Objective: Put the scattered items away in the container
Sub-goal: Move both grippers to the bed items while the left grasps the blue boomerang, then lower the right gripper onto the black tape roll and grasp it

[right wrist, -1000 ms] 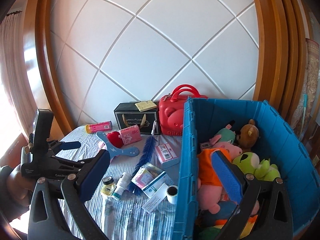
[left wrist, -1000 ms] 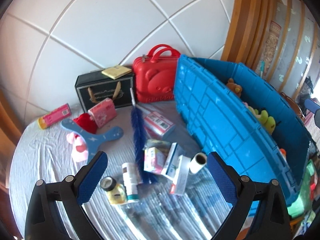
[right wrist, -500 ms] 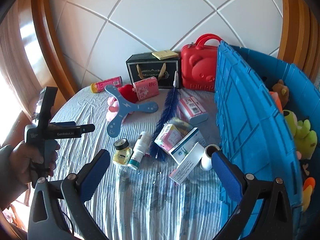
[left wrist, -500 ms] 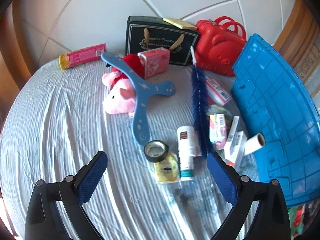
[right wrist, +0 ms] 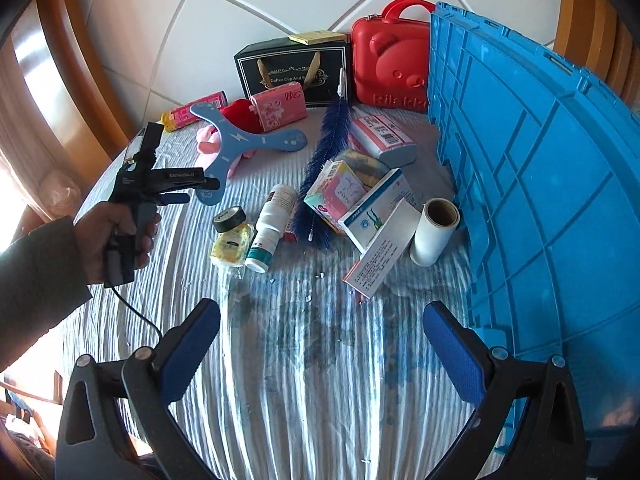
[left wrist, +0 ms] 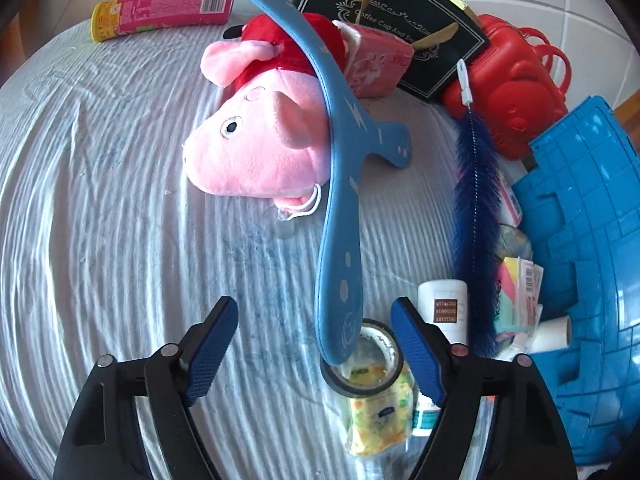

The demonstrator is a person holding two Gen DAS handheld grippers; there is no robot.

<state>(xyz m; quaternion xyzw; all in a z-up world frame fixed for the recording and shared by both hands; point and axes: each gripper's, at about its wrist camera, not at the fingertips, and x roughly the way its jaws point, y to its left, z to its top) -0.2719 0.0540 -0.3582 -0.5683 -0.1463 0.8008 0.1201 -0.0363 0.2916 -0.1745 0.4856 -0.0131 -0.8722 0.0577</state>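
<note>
A blue three-armed boomerang (left wrist: 336,184) lies over a pink pig plush (left wrist: 256,148) on the grey striped cloth. Its near arm tip sits between the jaws of my left gripper (left wrist: 316,344), just above a black tape roll (left wrist: 360,364). The jaws are closing and the pads stand clear of the boomerang on both sides. In the right wrist view a hand holds the left gripper (right wrist: 200,188) at that same tip of the boomerang (right wrist: 240,140). My right gripper (right wrist: 324,344) hangs open over bare cloth, holding nothing. The blue crate (right wrist: 540,160) stands on the right.
Between boomerang and crate lie a white bottle (right wrist: 272,224), a blue feather brush (right wrist: 324,160), several small boxes (right wrist: 376,208) and a lint roll (right wrist: 434,232). A black gift box (right wrist: 292,68), a red suitcase (right wrist: 392,64) and a pink tube (left wrist: 160,12) line the back.
Both grippers have dropped toward the table. The left one has closed in on the boomerang's near arm and its jaws have narrowed. The right view now faces the crate's outer wall.
</note>
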